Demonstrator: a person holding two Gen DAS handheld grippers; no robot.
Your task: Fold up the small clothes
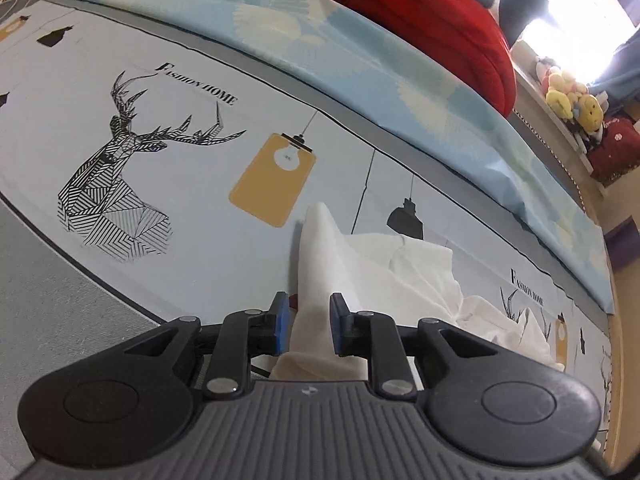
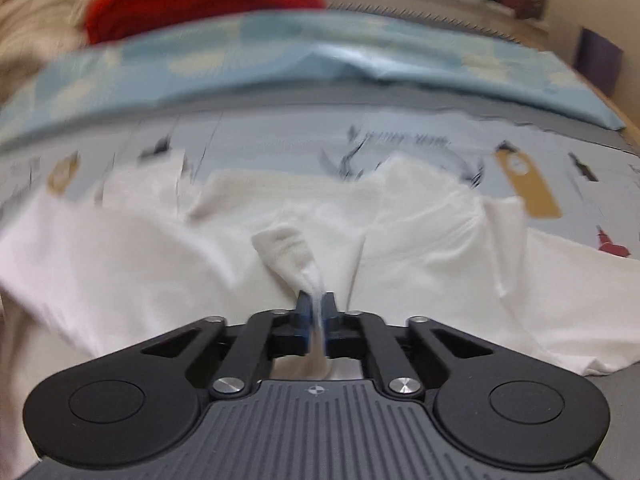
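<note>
A: How does the right gripper (image 2: 317, 303) stand?

B: Its blue pads are pinched together on a thin fold of the white garment (image 2: 420, 240). The cloth runs up between them and bunches into a small ridge just beyond the tips.

A: And the rest of that garment?

B: It spreads out flat and crumpled on both sides of the right gripper and ahead of it, covering the near part of the printed bedsheet (image 2: 280, 140). The right wrist view is blurred, so fine creases cannot be made out.

A: The left gripper (image 1: 307, 312)?

B: Its jaws stand apart. A tapering strip of the white garment (image 1: 400, 268) passes through the gap and rises to a point beyond the tips. The strip lies close to the right-hand pad; whether it touches cannot be told, and clear space shows at the other pad. Nothing is clamped.

A: What lies farther out?

B: To the left, on the bedsheet, a black line-drawn deer head (image 1: 120, 176) and a yellow lamp print (image 1: 272, 180). Behind runs a light blue quilt (image 1: 360, 80), then a red blanket (image 1: 432, 20), and plush toys (image 1: 568, 96) on a shelf at the far right.
</note>
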